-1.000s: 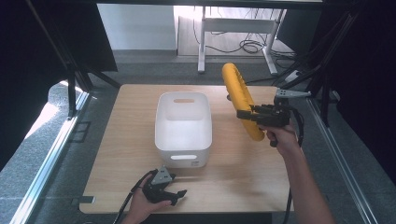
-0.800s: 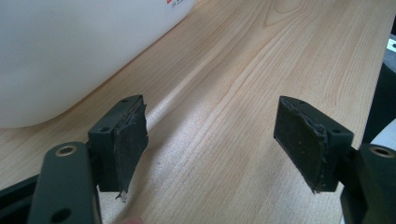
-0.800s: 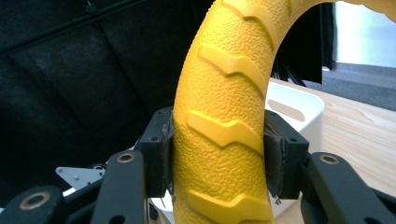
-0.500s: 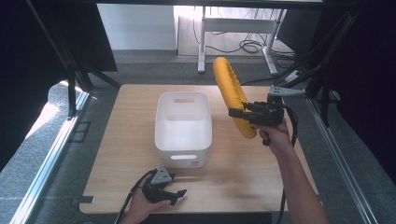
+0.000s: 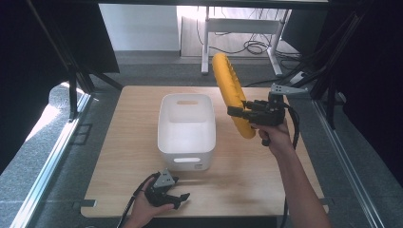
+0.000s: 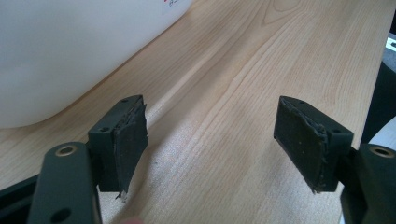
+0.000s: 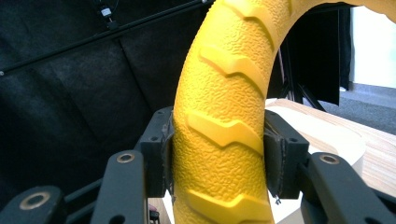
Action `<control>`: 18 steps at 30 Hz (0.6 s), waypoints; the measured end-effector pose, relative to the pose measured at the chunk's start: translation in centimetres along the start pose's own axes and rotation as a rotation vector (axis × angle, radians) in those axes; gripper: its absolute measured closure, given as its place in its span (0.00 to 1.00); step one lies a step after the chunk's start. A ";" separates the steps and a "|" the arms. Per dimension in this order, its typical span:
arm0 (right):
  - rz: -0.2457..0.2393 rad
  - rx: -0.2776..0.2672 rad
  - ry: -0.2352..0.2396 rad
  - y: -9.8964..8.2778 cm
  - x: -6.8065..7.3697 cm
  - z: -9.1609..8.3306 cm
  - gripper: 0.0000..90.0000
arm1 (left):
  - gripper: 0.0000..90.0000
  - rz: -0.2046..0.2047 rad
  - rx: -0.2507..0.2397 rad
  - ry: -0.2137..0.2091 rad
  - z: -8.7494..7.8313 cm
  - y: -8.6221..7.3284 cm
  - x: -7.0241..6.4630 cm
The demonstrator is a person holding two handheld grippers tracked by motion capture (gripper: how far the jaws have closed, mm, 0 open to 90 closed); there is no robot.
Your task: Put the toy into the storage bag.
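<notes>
Clamping a yellow tyre-like ring (image 5: 231, 97) between both jaws, right gripper (image 5: 242, 113) raised above the wooden table (image 5: 280, 180), just right of the white plastic bin (image 5: 186, 130). Embossed tread (image 7: 219, 128) plain in the right gripper view, lost from above. Left gripper (image 5: 177, 198) low at the near edge, jaws spread wide on nothing, pads (image 6: 303, 140) frayed, bin wall (image 6: 65, 51) close. Beyond: black curtains (image 5: 43, 42), grey carpet (image 5: 142, 73), 1 white desk frame (image 5: 242, 26).
</notes>
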State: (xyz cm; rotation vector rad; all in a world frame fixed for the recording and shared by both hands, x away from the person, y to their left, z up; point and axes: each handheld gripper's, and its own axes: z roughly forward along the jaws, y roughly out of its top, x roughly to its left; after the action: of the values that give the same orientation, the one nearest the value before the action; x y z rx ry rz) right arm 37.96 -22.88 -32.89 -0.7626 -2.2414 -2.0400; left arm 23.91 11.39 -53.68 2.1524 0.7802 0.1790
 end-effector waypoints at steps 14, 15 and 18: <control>-0.026 -0.038 0.029 1.2 1.4 0.6 0.57 | 0.29 0.002 0.002 -0.002 0.0 0.0 0.0; -0.032 -0.040 0.032 1.4 1.6 0.8 0.57 | 0.29 0.001 0.002 -0.002 0.0 0.0 0.0; -0.037 -0.046 0.037 1.7 2.0 1.2 0.57 | 0.29 0.001 0.003 -0.003 0.1 0.0 0.0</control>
State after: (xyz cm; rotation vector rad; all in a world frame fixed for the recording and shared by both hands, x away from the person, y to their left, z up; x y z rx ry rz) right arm 37.20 -21.07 -30.79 -0.6861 -2.2131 -2.1105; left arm 23.91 11.35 -53.72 2.1559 0.7783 0.1753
